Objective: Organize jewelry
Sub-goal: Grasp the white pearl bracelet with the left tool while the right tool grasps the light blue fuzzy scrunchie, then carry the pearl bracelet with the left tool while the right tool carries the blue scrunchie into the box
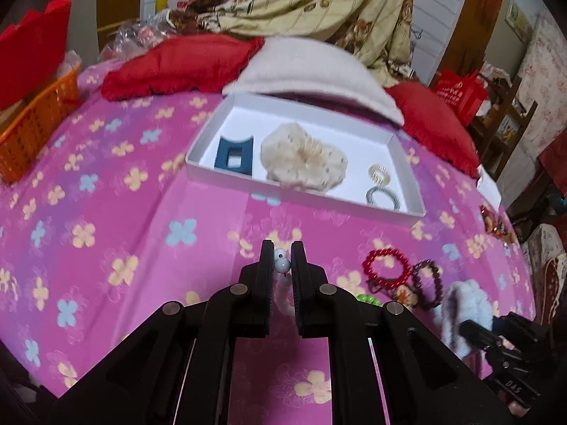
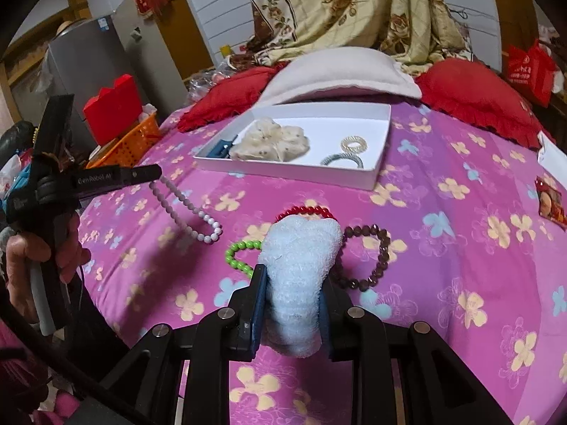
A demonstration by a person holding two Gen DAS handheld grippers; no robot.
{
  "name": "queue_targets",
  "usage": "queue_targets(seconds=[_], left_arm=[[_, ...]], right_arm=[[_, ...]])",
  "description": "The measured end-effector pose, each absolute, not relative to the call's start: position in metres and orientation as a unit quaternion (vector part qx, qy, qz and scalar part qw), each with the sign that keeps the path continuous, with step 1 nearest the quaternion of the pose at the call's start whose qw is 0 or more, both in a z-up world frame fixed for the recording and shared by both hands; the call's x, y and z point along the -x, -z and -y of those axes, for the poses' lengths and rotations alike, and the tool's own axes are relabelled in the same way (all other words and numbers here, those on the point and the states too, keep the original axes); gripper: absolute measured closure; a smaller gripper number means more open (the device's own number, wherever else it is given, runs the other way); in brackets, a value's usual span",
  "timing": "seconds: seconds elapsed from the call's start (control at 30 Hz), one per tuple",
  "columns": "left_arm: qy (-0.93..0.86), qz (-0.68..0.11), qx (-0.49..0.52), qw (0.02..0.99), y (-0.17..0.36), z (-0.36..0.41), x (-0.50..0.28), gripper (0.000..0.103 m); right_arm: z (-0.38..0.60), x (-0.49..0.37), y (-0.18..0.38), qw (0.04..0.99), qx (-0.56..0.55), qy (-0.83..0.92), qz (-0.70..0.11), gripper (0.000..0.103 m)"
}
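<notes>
My left gripper is shut on a strand of white beads. In the right wrist view that white bead strand hangs from the left gripper above the pink bedspread. My right gripper is shut on a fluffy light blue scrunchie, lifted off the bed. Under it lie a red bead bracelet, a dark brown one and a green one. Farther back, a white box holds a cream scrunchie, a blue clip, a gold coil tie and a grey tie.
An orange basket and a red box stand at the bed's left edge. Red cushions and a white pillow lie behind the box. A small card lies at the right. A hand grips the left gripper's handle.
</notes>
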State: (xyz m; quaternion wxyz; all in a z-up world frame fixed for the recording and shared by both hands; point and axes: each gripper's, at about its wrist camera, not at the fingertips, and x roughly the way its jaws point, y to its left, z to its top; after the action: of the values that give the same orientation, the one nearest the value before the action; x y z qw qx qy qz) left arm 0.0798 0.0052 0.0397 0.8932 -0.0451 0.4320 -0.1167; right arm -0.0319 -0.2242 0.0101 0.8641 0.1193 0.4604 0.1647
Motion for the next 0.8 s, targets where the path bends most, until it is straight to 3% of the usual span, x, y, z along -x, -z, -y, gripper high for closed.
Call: queue_targets(seconds=[0.8], left_arm=[[0.078,-0.410,0.024,0.909,-0.066,-0.015,-0.109,0.095]], right_arm=[[0.210,-0.015,-0.026,0.872,-0.095,-0.175,-0.448,0.078]])
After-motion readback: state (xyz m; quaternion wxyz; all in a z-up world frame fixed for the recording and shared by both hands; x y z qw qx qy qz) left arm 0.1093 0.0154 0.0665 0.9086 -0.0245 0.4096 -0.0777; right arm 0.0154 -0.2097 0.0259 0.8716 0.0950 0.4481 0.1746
